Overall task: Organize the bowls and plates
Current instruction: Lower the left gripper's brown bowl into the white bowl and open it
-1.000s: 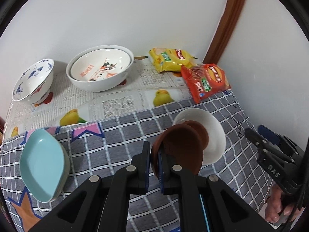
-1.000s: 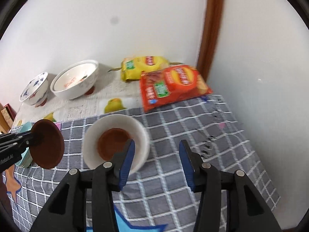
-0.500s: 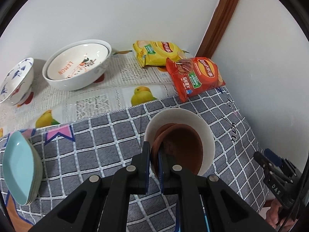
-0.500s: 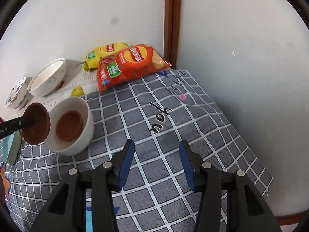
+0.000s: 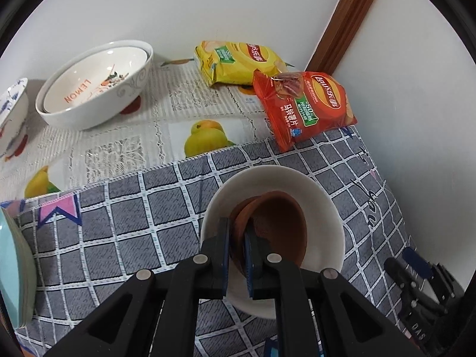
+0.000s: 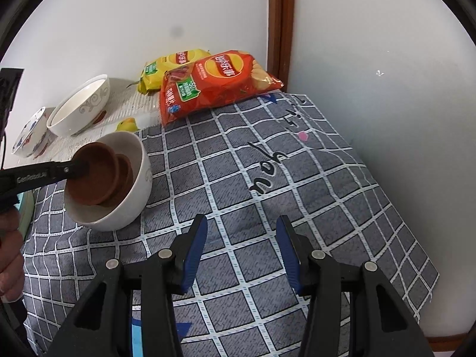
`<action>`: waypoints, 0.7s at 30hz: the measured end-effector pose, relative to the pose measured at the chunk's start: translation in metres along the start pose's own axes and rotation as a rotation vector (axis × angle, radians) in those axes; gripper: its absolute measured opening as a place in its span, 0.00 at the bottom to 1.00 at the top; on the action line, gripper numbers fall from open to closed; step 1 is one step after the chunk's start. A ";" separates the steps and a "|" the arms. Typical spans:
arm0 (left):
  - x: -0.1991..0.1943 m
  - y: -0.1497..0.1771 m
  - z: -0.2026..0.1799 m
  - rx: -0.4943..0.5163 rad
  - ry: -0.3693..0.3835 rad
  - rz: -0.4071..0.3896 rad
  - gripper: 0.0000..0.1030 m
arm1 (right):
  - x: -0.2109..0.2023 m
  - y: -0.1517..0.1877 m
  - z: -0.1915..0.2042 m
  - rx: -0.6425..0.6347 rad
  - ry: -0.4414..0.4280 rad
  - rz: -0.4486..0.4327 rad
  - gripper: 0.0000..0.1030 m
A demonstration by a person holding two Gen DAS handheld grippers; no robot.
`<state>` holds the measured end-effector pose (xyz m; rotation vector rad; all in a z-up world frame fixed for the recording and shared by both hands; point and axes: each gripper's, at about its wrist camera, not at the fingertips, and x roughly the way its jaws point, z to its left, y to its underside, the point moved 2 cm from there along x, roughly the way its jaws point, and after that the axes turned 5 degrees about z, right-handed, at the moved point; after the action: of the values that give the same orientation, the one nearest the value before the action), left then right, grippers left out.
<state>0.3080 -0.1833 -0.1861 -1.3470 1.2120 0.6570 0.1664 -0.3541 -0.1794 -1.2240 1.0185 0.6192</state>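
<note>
While tilted inside the white bowl (image 5: pixel 327 205), brown saucer (image 5: pixel 279 226) between clamped left tongs (image 5: pixel 236 253); right tongs (image 6: pixel 242 247) apart.

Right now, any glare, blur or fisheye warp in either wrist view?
Left wrist view: sharp, soft even light, small glints inside the large white LEMON-print bowl; brown door trim leans with the fisheye warp; dark vignette corners. Right wrist view: sharp, red foil chip bag slightly shiny; faint dark smudge on the white wall, lens or wall unclear.
</note>
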 end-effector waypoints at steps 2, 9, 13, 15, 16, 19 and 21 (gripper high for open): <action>0.003 -0.001 0.001 -0.012 0.014 0.008 0.09 | 0.001 0.002 0.003 -0.005 -0.005 0.011 0.46; 0.011 -0.002 0.005 -0.035 0.057 0.042 0.10 | -0.005 0.007 0.014 -0.017 -0.038 0.009 0.46; 0.009 0.002 0.004 -0.025 0.082 0.067 0.13 | -0.007 0.011 0.022 -0.036 -0.037 0.016 0.46; 0.003 0.005 0.001 -0.008 0.080 0.066 0.19 | -0.009 0.014 0.026 -0.039 -0.041 0.020 0.46; -0.001 0.006 -0.001 0.002 0.077 0.060 0.21 | -0.010 0.015 0.028 -0.040 -0.041 0.020 0.46; -0.016 0.011 -0.008 0.039 0.061 0.034 0.27 | -0.018 0.018 0.032 -0.052 -0.031 0.017 0.46; -0.028 0.017 -0.014 0.067 0.035 0.012 0.28 | -0.026 0.020 0.033 -0.051 -0.029 0.007 0.46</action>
<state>0.2804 -0.1853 -0.1638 -1.3016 1.2603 0.5983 0.1475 -0.3139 -0.1654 -1.2527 0.9887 0.6699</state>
